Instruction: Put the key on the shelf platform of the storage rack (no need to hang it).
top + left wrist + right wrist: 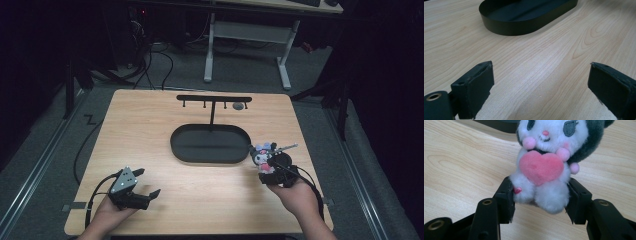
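A small plush toy (544,167), white with a dark grey hood and a pink heart on its chest, is pinched at its lower body between the jaws of my right gripper (540,198). In the high view the plush toy (263,156) is held just above the table, right of the black oval tray (210,144), with my right gripper (270,171) below it. A thin metal loop sticks out from the toy's head to the right. My left gripper (148,183) rests near the table's front left with its jaws wide apart and nothing between them; my left gripper (541,85) faces bare wood.
A black T-shaped hanger stand (214,99) with small hooks rises behind the tray; a small grey item (238,105) hangs near its right end. The tray's wall (524,26) lies ahead of the left gripper. Wooden table edges run close to both hands.
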Motion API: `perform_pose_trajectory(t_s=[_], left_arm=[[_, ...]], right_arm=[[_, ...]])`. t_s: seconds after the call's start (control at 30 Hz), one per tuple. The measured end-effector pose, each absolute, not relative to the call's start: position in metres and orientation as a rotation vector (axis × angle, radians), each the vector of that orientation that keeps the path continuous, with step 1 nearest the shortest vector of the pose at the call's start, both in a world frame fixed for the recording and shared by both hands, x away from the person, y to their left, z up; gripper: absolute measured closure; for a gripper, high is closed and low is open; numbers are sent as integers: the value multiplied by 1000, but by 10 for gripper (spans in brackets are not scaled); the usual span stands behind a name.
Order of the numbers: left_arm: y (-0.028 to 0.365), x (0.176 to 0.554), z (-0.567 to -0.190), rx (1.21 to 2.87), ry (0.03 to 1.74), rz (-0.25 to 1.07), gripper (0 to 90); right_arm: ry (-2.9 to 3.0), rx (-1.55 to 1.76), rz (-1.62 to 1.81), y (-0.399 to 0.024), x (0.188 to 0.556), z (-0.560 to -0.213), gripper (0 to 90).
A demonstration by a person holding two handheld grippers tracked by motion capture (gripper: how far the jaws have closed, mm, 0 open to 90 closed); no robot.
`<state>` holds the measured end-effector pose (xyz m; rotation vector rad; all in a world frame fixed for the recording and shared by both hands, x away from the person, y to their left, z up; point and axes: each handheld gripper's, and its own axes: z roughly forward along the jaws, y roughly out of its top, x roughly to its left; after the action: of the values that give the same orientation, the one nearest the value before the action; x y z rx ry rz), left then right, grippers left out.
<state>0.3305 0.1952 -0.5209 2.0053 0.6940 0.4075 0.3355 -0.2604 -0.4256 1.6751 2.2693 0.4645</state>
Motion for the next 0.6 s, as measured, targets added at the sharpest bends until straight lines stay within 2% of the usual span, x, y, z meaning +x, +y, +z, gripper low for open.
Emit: perform_pose_trajectory(t_s=[0.6], left_arm=[[197,330,-520,2001,693,407,75]], right_arm=[[2294,1637,499,-241,348,-419,481]])
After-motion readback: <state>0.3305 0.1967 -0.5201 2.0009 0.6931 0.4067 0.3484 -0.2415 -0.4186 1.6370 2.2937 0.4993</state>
